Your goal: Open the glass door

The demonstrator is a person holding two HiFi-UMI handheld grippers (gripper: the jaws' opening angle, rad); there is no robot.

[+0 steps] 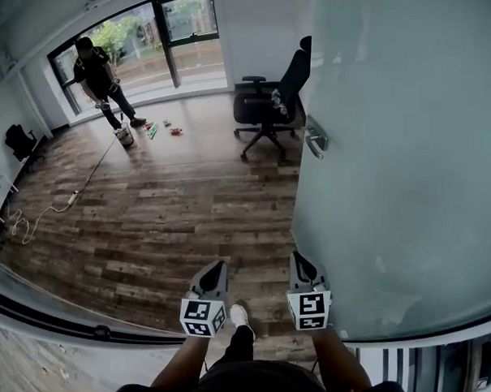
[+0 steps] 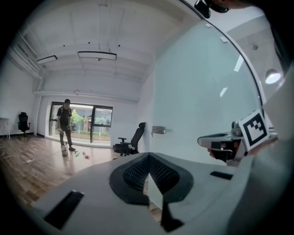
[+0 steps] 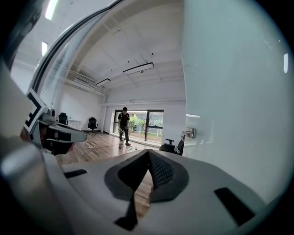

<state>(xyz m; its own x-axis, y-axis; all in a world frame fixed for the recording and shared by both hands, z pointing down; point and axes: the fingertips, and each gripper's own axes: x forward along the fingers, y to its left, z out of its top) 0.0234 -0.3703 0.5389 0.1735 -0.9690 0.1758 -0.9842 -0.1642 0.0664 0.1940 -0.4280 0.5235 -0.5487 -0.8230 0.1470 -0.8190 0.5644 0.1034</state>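
Glass door (image 1: 410, 158) just right of right tongs (image 1: 299, 262), left tongs (image 1: 216, 269) beside, both closed, empty

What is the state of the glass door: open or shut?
Open. The door stands aside at the right, its handle edge free, and the floor runs on past it.

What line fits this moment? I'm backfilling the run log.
glass door open | handle free | left gripper shut, empty | right gripper shut, empty

Office: swivel chair (image 1: 270, 103), glass door (image 1: 402, 149), plank floor (image 1: 163, 216).
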